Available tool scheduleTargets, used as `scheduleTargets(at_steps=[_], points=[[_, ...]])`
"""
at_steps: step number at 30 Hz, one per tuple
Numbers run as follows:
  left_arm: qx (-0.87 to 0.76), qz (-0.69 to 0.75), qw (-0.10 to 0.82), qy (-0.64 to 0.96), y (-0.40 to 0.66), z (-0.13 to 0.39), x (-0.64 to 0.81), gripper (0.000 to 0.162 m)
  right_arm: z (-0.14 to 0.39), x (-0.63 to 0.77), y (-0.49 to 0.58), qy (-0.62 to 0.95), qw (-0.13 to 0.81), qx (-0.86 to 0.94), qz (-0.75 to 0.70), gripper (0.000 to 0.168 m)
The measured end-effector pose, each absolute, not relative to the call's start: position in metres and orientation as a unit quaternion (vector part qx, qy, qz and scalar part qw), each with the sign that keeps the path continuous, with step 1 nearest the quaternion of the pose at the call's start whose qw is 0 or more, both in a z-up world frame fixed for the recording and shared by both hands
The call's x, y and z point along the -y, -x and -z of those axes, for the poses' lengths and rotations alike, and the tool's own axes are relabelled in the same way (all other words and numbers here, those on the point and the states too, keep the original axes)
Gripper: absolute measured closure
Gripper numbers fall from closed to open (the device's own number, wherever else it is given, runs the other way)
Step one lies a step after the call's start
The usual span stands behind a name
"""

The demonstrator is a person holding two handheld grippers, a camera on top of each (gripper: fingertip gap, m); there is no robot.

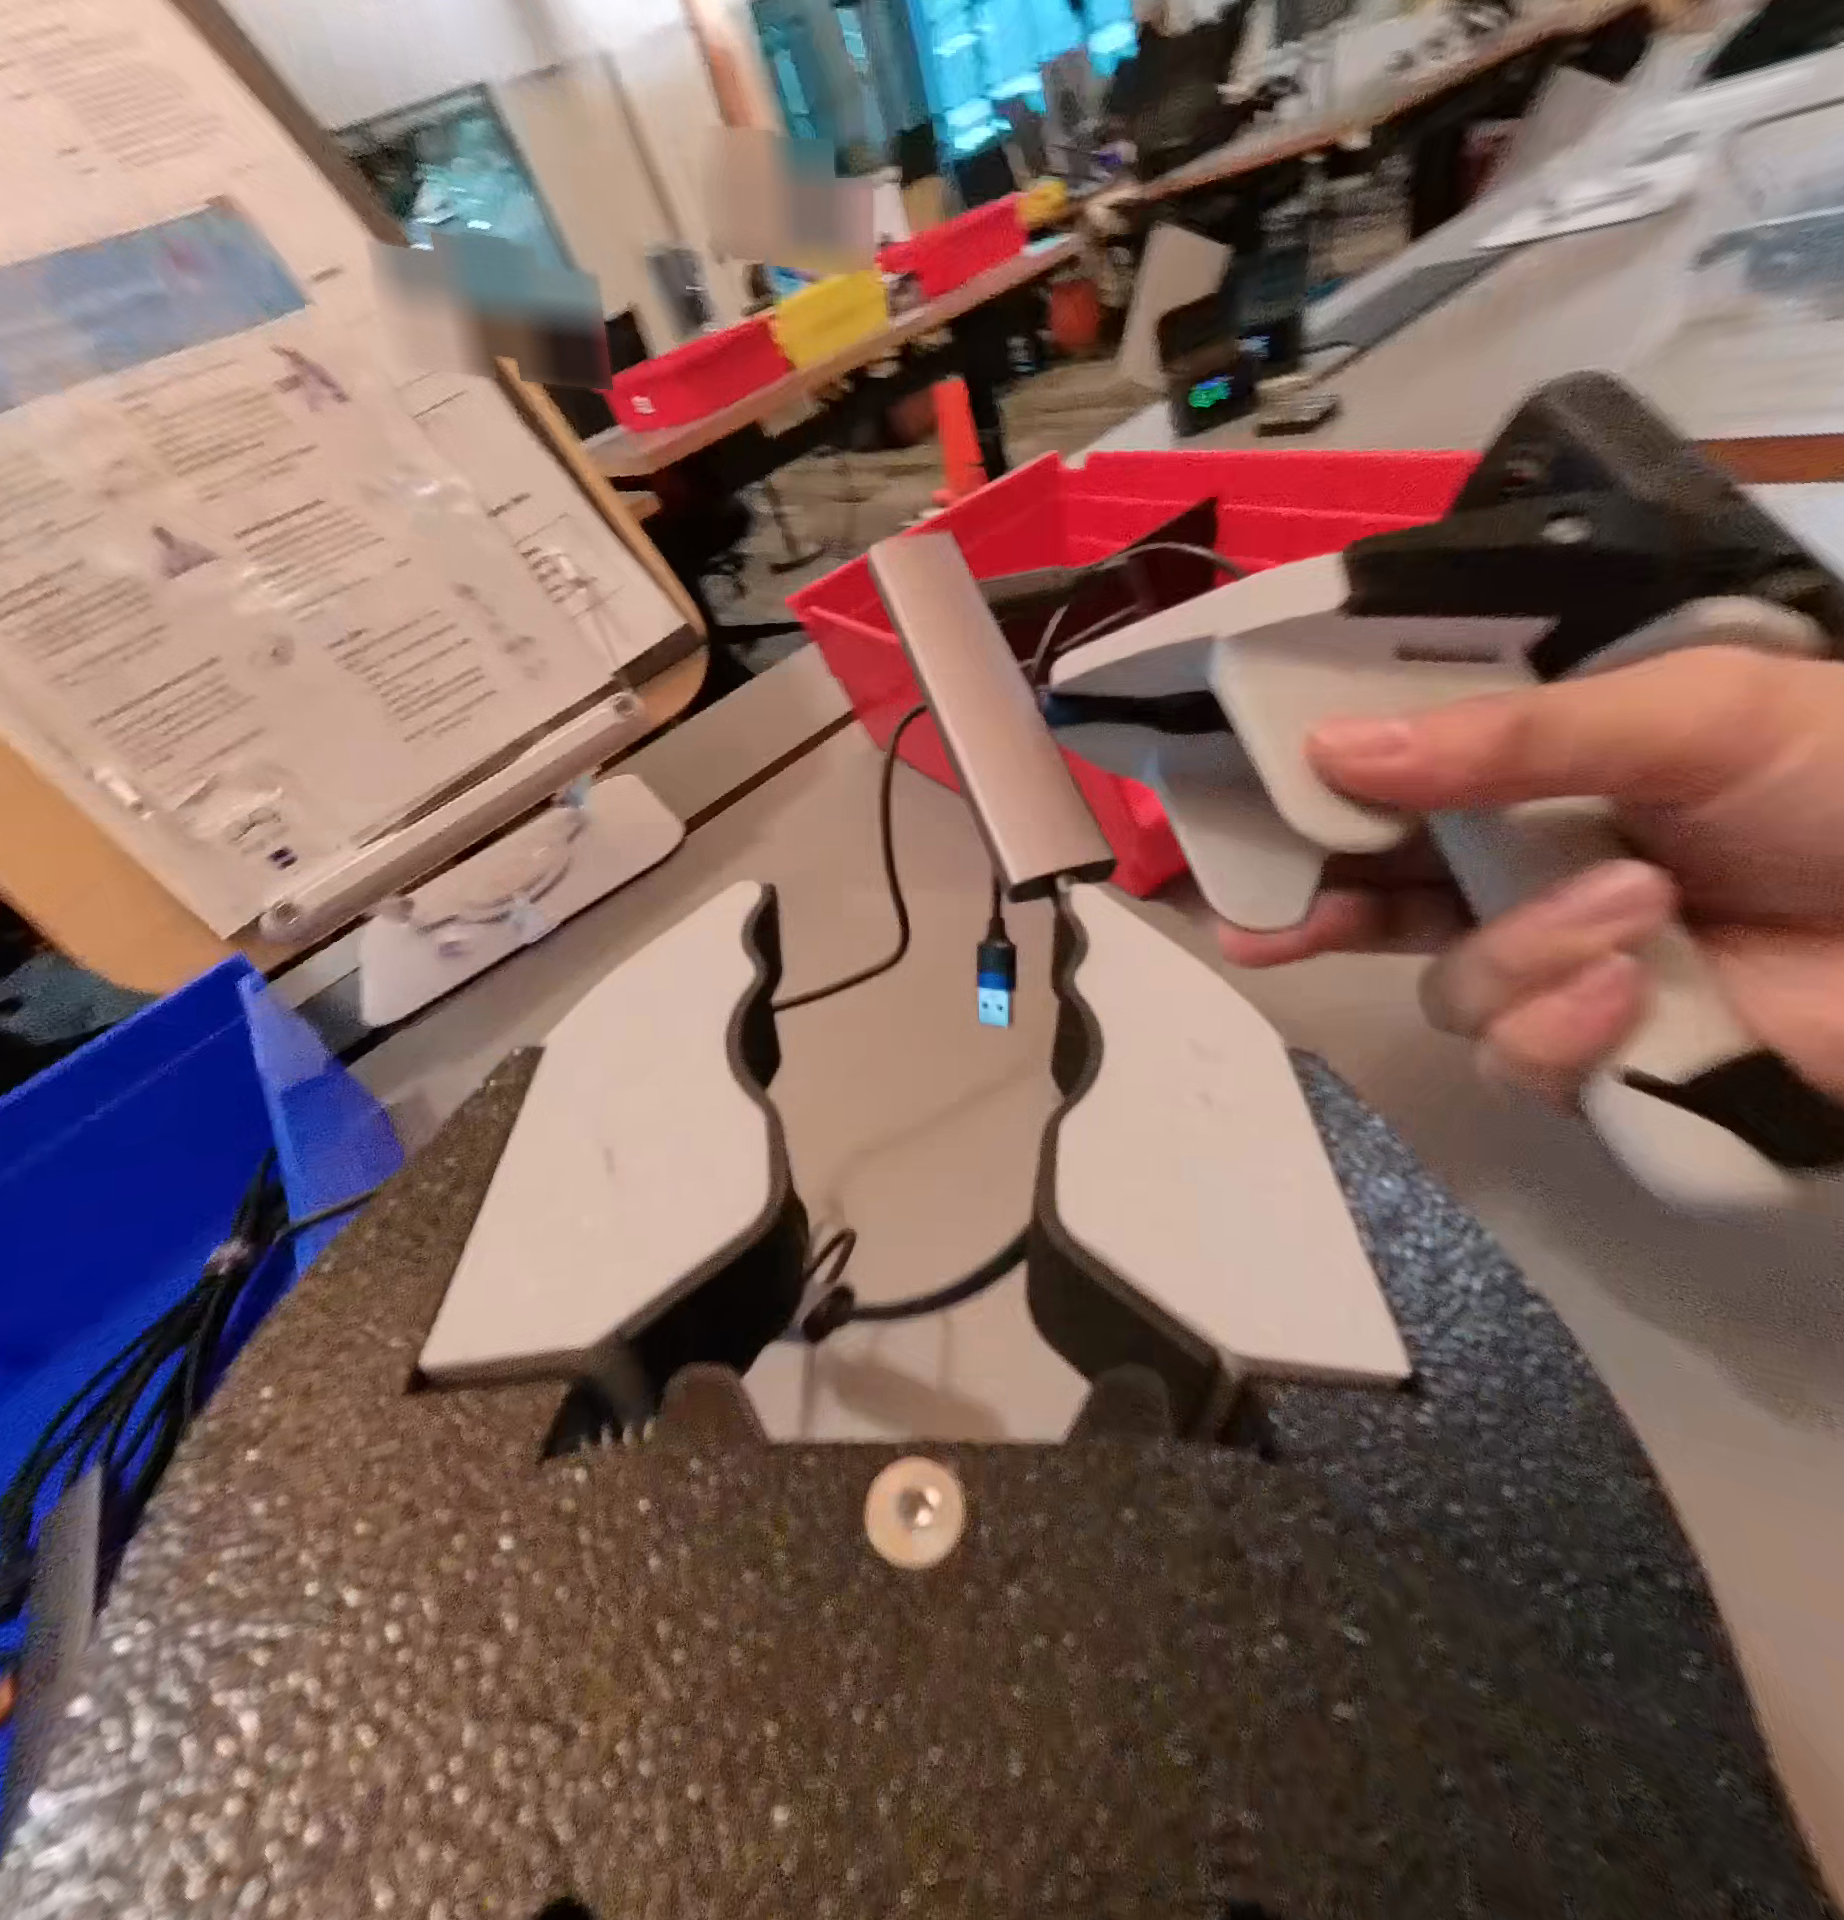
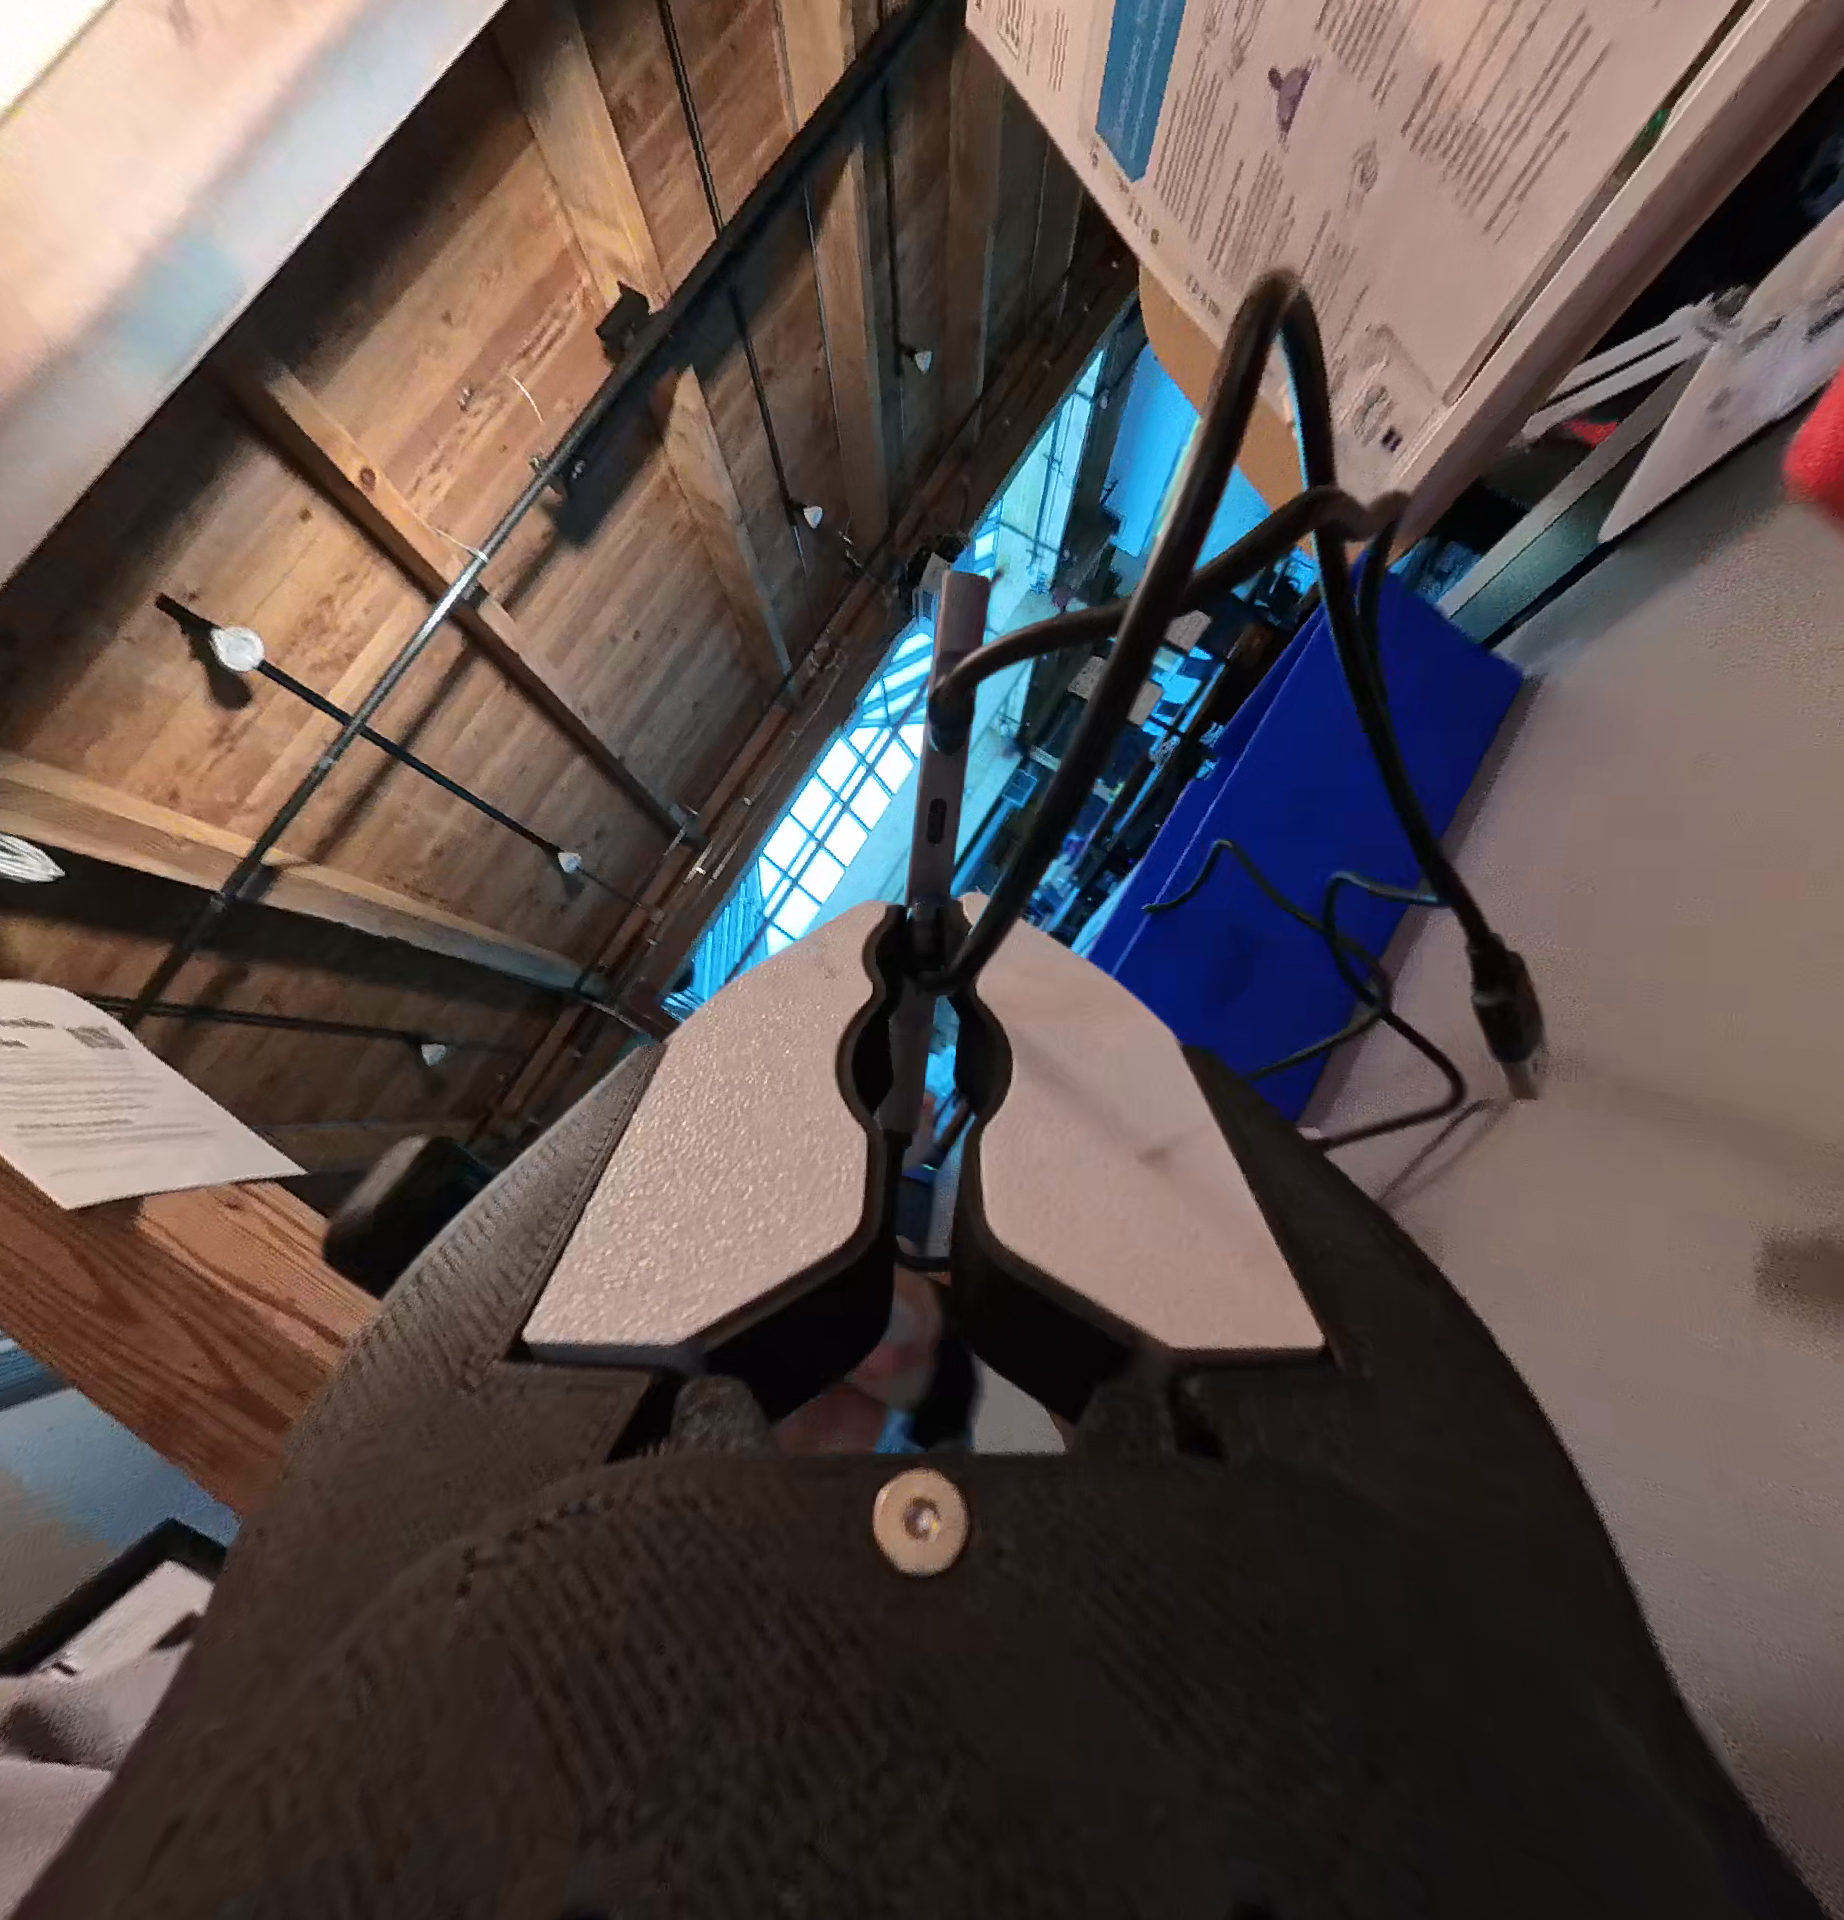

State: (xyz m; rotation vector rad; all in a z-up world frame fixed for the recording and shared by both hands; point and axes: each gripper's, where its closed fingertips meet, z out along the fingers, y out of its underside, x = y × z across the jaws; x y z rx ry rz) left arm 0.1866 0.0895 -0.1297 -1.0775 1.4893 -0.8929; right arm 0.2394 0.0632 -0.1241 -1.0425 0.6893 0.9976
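Observation:
A slim grey USB hub [image 1: 991,707] hangs tilted above the grey table [image 1: 814,790], clamped near its middle by my right gripper [image 1: 1053,707], which a hand [image 1: 1624,831] holds at the right. The hub's black cable [image 1: 892,831] loops down, and its blue-tipped plug [image 1: 996,982] dangles free. My left gripper [image 1: 918,914] is open just below the hub, its fingers either side of the plug and holding nothing. In the right wrist view my right gripper [image 2: 928,935] is shut on the hub [image 2: 944,748], seen edge-on, with the cable [image 2: 1209,468] arching to the plug [image 2: 1510,1029].
A red bin [image 1: 1261,499] stands just behind the hub. A blue bin [image 1: 118,1143] with black cables sits at the left and also shows in the right wrist view [image 2: 1313,831]. A stand with printed pages [image 1: 274,623] rises at the left. Work tables with more bins lie beyond. Tip to tip, the grippers are about 6 centimetres apart.

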Motion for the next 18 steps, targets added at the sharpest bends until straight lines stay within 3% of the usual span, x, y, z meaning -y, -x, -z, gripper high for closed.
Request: scheduleTargets(at_steps=[3, 7, 12, 14, 15, 18], points=[[-0.572, 0.372, 0.573, 0.455, -0.191, 0.132, -0.089, 0.110, 0.111, -0.058, -0.235, 0.439, 0.711, -0.320, -0.446, 0.161], [-0.546, 0.385, 0.619, 0.412, -0.189, 0.115, -0.068, 0.121, 0.087, -0.045, -0.230, 0.442, 0.739, -0.290, -0.417, 0.161], [-0.567, 0.427, 0.591, 0.384, -0.185, 0.100, -0.058, 0.112, 0.064, -0.027, -0.238, 0.423, 0.753, -0.270, -0.426, 0.161], [-0.534, 0.451, 0.587, 0.408, -0.174, 0.089, -0.085, 0.118, 0.055, -0.016, -0.246, 0.421, 0.758, -0.261, -0.425, 0.161], [-0.525, 0.419, 0.603, 0.430, -0.170, 0.087, -0.113, 0.121, 0.053, -0.011, -0.250, 0.422, 0.764, -0.258, -0.414, 0.161], [-0.625, 0.246, 0.587, 0.452, -0.176, 0.120, -0.186, 0.108, 0.048, -0.004, -0.251, 0.427, 0.769, -0.248, -0.405, 0.161]])
